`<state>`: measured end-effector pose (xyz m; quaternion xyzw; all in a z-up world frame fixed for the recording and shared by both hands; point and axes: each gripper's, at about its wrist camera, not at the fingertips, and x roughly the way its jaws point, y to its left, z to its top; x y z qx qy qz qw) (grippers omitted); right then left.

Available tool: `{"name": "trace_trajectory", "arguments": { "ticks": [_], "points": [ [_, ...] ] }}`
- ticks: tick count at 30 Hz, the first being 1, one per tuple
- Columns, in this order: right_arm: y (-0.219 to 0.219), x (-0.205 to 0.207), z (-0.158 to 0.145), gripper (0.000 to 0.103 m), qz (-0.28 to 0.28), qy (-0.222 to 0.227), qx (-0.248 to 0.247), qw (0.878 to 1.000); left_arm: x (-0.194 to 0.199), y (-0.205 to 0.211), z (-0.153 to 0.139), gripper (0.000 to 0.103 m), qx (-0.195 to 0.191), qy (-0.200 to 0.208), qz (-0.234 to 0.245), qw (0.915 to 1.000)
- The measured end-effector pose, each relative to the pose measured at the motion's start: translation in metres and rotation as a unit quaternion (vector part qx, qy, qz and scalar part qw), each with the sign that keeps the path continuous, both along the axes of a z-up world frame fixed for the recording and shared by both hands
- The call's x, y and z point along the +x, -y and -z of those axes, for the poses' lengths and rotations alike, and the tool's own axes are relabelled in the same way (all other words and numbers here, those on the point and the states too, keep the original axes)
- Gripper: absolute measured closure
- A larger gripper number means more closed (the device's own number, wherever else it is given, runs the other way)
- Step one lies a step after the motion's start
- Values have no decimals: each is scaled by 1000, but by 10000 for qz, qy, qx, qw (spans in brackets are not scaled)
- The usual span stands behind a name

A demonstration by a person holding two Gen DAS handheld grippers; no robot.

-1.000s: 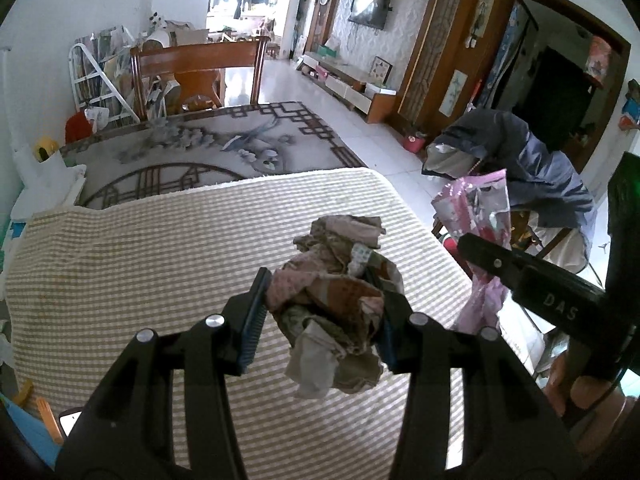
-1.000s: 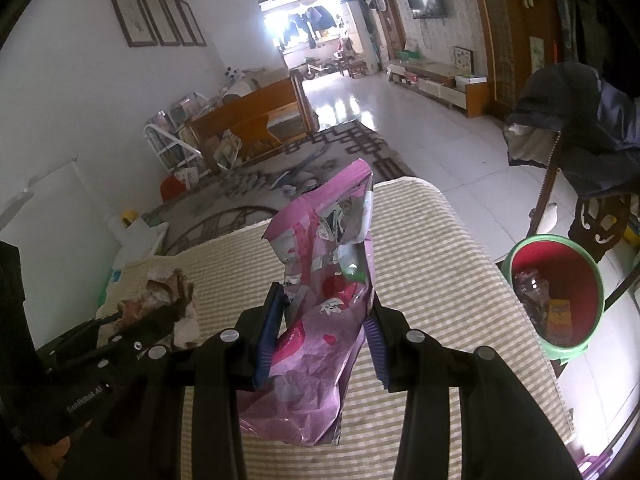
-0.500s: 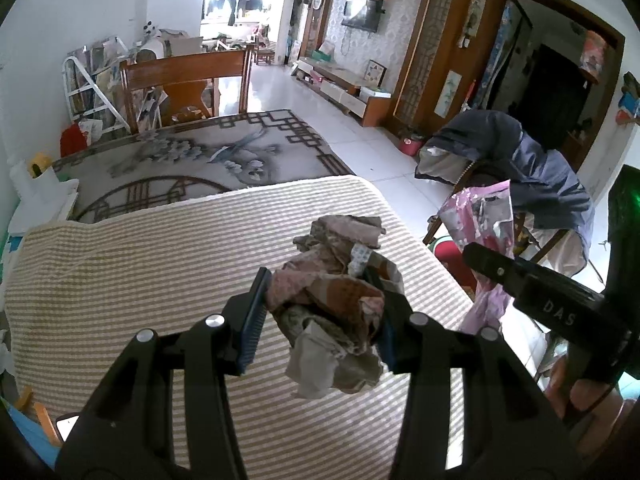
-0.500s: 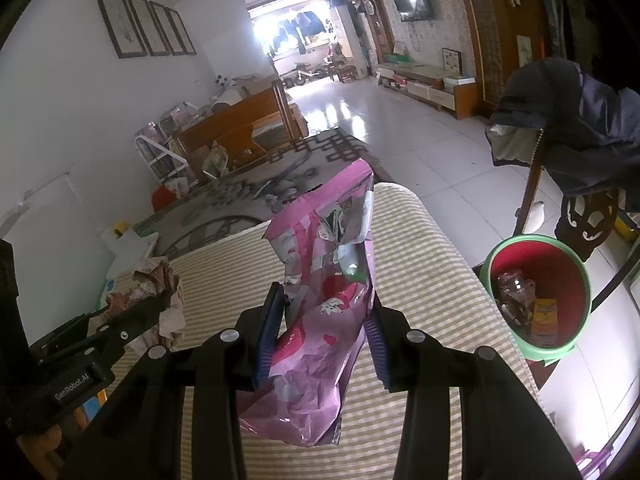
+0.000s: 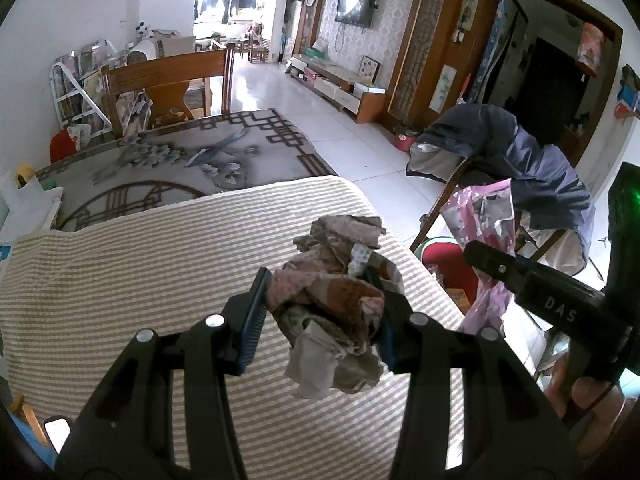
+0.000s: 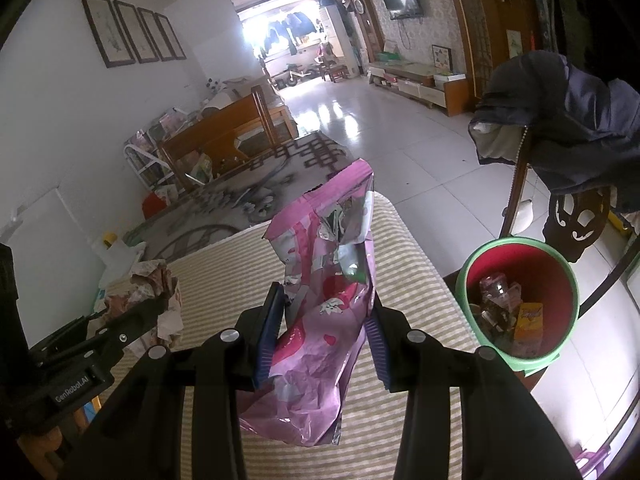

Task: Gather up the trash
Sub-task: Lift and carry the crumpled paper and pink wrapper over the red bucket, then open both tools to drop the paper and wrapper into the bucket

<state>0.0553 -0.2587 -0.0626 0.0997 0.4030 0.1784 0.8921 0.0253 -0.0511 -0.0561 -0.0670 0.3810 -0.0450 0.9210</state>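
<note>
My left gripper [image 5: 320, 318] is shut on a crumpled wad of brown and pink paper [image 5: 334, 304], held above the striped table cover [image 5: 140, 260]. The same paper wad [image 6: 154, 292] shows at the left of the right wrist view. My right gripper [image 6: 324, 332] is shut on a pink foil snack bag [image 6: 320, 300], lifted above the table near its right edge. The pink bag [image 5: 486, 236] and the right gripper's black body also appear at the right of the left wrist view. A green bin with a red inside [image 6: 520, 300] stands on the floor right of the table, holding some trash.
A dark jacket [image 6: 560, 120] hangs over a wooden chair [image 6: 576, 220] just behind the bin. Beyond the table lie a patterned rug [image 5: 180, 160], a wooden bench [image 5: 168, 80] and white tiled floor. A hand [image 5: 588, 396] grips the right tool.
Both grippers have moved to the right with their loads, toward the table's right edge. The bin now shows larger and nearer in the right wrist view. Neither grip has changed.
</note>
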Motion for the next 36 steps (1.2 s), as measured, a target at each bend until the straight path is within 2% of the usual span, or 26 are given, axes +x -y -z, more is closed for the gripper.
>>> {"name": "trace_trajectory", "arguments": {
  "ticks": [10, 25, 36],
  "points": [
    [36, 27, 5, 63, 60, -56, -43, 10000, 29, 36, 6, 58, -36, -105, 64, 9999],
    [155, 75, 28, 63, 720, -313, -137, 9968, 102, 153, 22, 58, -52, -196, 706, 9973],
    [214, 98, 62, 63, 932, -692, -250, 9929, 145, 227, 45, 58, -104, -385, 1032, 9939]
  ]
}}
